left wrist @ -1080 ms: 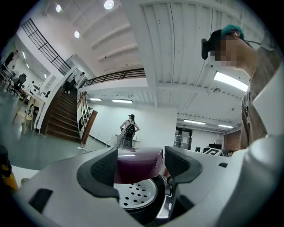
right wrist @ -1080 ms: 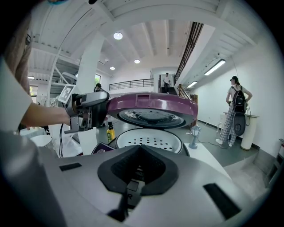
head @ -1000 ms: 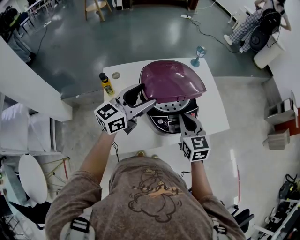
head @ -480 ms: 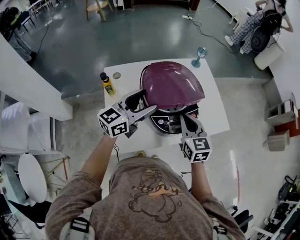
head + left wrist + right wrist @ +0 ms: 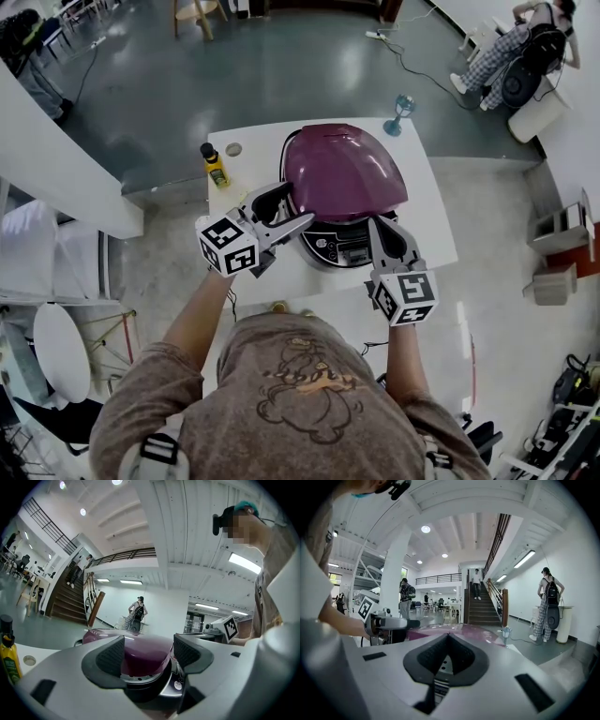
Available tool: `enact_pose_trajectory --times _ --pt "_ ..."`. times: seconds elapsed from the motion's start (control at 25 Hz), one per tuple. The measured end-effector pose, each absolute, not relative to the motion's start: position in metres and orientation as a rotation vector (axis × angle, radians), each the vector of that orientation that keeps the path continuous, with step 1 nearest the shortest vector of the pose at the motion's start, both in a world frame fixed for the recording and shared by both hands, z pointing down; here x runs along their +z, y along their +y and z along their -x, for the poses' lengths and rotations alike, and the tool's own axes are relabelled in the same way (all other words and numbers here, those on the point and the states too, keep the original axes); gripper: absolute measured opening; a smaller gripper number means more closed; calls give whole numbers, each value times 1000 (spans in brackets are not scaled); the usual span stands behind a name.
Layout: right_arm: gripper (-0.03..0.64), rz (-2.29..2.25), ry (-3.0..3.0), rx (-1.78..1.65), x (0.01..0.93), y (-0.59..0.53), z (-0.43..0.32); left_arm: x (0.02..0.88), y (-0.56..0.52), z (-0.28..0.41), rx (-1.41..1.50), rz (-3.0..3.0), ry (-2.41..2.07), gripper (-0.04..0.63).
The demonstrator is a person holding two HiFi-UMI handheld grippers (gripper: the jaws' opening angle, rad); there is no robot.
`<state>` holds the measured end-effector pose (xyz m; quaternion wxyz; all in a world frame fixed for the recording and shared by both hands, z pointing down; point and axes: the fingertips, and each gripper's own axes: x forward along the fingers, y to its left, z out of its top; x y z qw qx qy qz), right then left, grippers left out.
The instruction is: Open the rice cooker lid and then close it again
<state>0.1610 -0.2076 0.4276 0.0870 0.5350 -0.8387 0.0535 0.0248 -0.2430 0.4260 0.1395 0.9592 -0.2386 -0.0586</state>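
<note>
Head view: the cooker [image 5: 342, 234] is seen on a white desk [image 5: 431, 225]. The purple lid [image 5: 345, 173] is lowered over the body, and only the front panel [image 5: 345, 249] is left uncovered. Whether the lid is latched cannot be told. The cooker's inside is hidden by the lid.

The left claw [image 5: 292, 206] is held at the cooker's left, by the lid's front-left edge. Contact cannot be judged from above. In the left gripper view the pads [image 5: 110, 656] are spread wide and nothing is pinched. The lid's rounded edge is framed in the gap beyond them, with a silver band seen under it.

The right claw [image 5: 382, 230] is held at the cooker's front right, its tip over the panel's right end. In the right gripper view the jaws are pressed together with nothing between. The lid's top is seen low beyond them, and the left claw is seen across it.

A bottle [image 5: 214, 167] with a dark cap and yellow contents stands left of the cooker. A small disc [image 5: 233, 149] lies just behind it. Both are shown in the left gripper view, not the right.

A blue goblet [image 5: 401, 112] stands behind the cooker's right. It is shown in the right gripper view, not the left. Its contents cannot be told.
</note>
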Motion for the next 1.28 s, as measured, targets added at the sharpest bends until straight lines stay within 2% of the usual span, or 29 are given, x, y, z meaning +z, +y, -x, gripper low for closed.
enact_pose_trajectory --times 1.28 --pt "5 -1554 -2403 232 458 -225 -174 447 -237 -29 -108 -2728 -686 327"
